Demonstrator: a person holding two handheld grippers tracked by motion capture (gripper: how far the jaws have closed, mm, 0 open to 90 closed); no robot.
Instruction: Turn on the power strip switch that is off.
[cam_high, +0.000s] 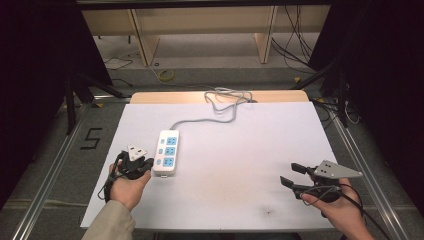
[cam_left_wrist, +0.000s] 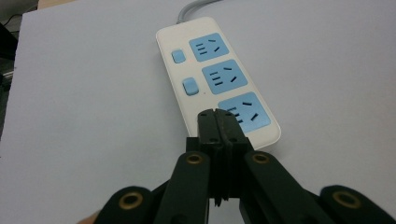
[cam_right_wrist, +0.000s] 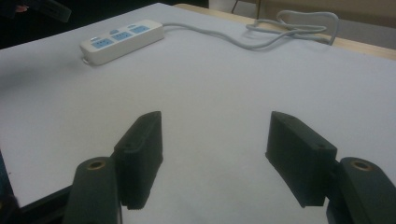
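Left gripper (cam_high: 145, 164): jaws pressed together with nothing between them; in the left gripper view (cam_left_wrist: 217, 125) the closed tips sit over the near end of the power strip, whether touching it or just above cannot be told
Left hand (cam_high: 127, 187): wraps the gripper's handle from below, sleeve cut off by the bottom edge of the high view
Power strip (cam_high: 167, 151): white, three blue sockets in a row, lying flat on the sheet just right of and ahead of the left gripper's tips; in the left gripper view (cam_left_wrist: 219, 79) two blue buttons show beside the farther sockets, and the spot beside the nearest socket is hidden behind the jaws
Cord (cam_high: 222, 105): grey, runs from the strip's far end away from both grippers and ends in a loose tangle at the far table edge; its plug is too tangled to make out
White sheet (cam_high: 240, 150): covers the table (cam_high: 165, 97), a strip of bare wood showing at the far side
Right gripper (cam_high: 292, 175): jaws spread wide, holding nothing, well apart from the strip; in the right gripper view (cam_right_wrist: 215, 140) bare sheet lies between the jaws and the strip (cam_right_wrist: 122, 39) sits far ahead to their left
Right hand (cam_high: 337, 202): grips the handle, partly cut off at the bottom edge
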